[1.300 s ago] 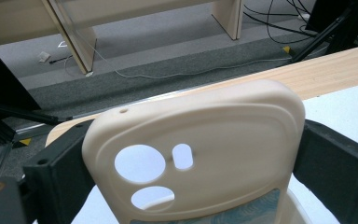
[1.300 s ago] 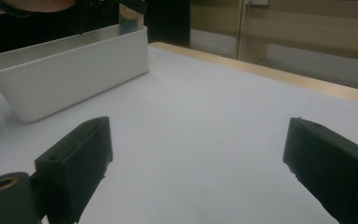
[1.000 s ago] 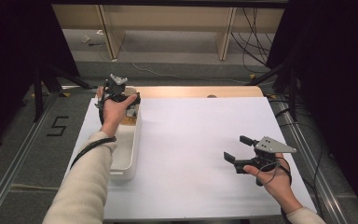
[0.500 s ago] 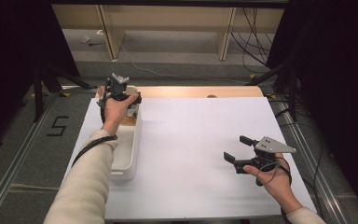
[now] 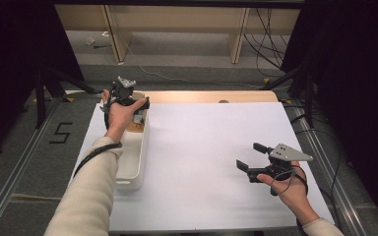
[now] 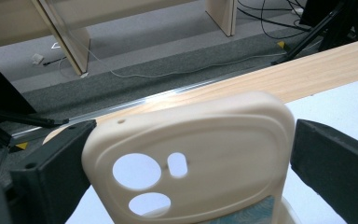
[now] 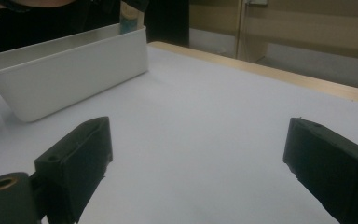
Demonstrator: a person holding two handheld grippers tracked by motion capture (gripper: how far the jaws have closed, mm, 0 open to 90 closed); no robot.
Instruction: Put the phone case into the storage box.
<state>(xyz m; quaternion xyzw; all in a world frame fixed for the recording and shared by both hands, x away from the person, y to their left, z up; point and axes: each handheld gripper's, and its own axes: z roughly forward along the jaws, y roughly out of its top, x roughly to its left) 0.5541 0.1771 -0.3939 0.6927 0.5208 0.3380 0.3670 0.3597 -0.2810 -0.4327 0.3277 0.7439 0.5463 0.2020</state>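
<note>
Your left tongs [image 6: 186,186] are clamped on a cream phone case [image 6: 191,154], one jaw pressing each long side, with its camera cut-outs facing the lens. In the high view you hold them at the far end of the white bin [image 5: 130,162], which sits along the bench's [image 5: 216,147] left edge, so the case hangs above the bin's far end, near the far left corner. Something teal shows just beneath the case, too cropped to name. Your right tongs [image 5: 250,156] rest near the right edge of the bench with jaws spread wide and nothing between them. By the look of it you are midway through lifting the case out of the bin. The next move calls for carrying it clear of the bin wall toward the bench's open middle, keeping the grip firm.
</note>
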